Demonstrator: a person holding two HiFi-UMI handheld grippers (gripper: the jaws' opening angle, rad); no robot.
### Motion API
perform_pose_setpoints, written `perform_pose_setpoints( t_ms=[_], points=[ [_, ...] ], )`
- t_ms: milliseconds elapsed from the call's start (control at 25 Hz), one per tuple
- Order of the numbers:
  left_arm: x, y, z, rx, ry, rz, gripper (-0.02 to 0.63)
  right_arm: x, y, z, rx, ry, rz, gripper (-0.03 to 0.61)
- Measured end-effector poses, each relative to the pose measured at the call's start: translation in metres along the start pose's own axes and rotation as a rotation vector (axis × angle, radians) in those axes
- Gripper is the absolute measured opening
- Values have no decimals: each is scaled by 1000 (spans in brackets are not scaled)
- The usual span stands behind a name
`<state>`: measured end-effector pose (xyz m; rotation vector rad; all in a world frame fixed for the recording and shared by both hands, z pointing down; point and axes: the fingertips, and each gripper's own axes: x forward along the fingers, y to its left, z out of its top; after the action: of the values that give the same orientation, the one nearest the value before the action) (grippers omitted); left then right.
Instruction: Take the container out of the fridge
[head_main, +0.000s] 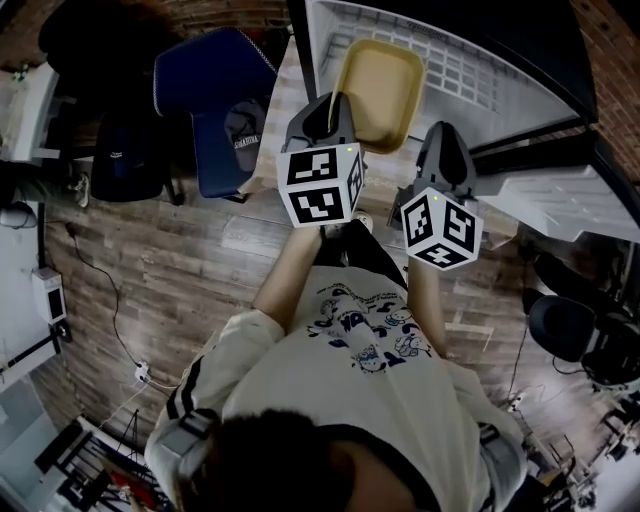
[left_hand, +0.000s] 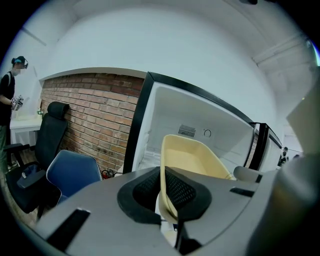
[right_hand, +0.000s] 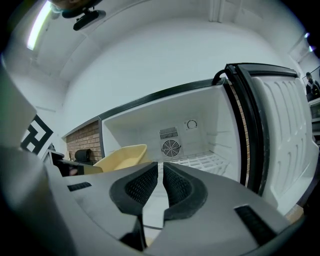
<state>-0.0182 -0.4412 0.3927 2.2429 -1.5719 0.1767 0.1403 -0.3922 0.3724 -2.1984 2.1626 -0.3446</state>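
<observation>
A person stands over a wooden floor (head_main: 180, 270) at an open fridge (head_main: 470, 70), a pair of tongs in each hand. The left tongs (head_main: 335, 102) pinch the near rim of a yellow container (head_main: 380, 85), pads clamped on either side of its wall, holding it tilted at the mouth of the white compartment. The right tongs (head_main: 443, 135), just beside it, are pressed all but together with nothing between them, pointing at the fridge's wire shelf (right_hand: 202, 161) and rear fan grille. The fridge door (right_hand: 285, 125) stands swung wide at right. A blue chair (head_main: 215, 80) sits left of the fridge, before a brick wall (left_hand: 90, 115).
</observation>
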Motion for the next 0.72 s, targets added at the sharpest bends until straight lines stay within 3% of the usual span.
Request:
perform_pose_setpoints(
  t_ms=[320, 720],
  points=[
    [-26, 0, -19, -11, 8, -17, 26, -34, 8, -6, -25, -4, -15, 52],
    [-63, -12, -35, -25, 0, 24, 26, -68, 5, -8, -33, 2, 27, 52]
  ],
)
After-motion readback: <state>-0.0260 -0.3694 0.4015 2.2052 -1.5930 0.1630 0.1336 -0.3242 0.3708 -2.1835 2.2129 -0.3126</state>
